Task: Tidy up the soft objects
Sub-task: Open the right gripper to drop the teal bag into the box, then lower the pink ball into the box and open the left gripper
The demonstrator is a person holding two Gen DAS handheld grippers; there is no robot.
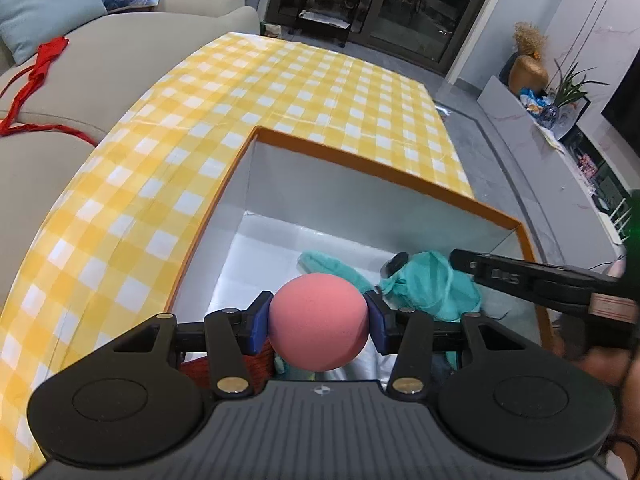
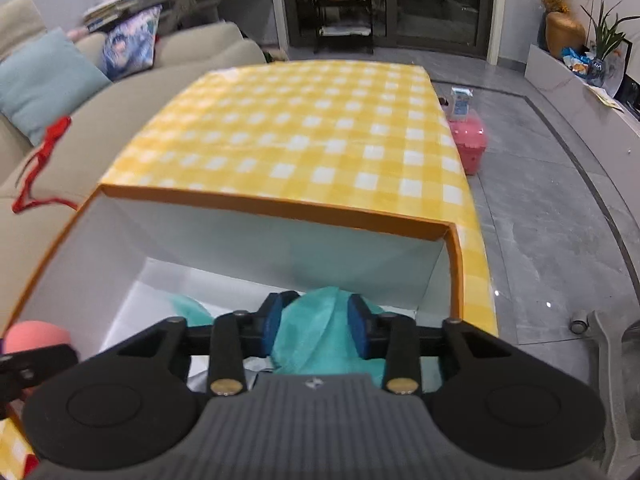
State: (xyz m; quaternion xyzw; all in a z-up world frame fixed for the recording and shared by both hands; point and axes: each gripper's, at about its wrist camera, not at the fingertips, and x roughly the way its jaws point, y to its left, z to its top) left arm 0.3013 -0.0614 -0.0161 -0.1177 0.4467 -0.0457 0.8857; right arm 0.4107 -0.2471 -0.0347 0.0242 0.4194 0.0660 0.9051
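Note:
My left gripper [image 1: 318, 314] is shut on a pink foam ball [image 1: 318, 320], its blue pads pressing both sides, above the near end of an orange-rimmed white box [image 1: 360, 164]. A teal cloth [image 1: 432, 284] lies inside the box, and a red knitted item [image 1: 256, 360] shows just under the ball. In the right wrist view my right gripper [image 2: 316, 316] hangs over the box [image 2: 272, 204], jaws parted with the teal cloth [image 2: 316, 328] loose between the pads. The pink ball [image 2: 36, 336] shows at the left edge. One of the right gripper's fingers [image 1: 500, 274] reaches in from the right.
The box stands on a table with a yellow checked cloth [image 1: 280, 92]. A beige sofa [image 1: 100, 60] with cushions and a red ribbon [image 1: 36, 76] runs along the left. A pink container [image 2: 468, 144] sits on the grey floor to the right of the table.

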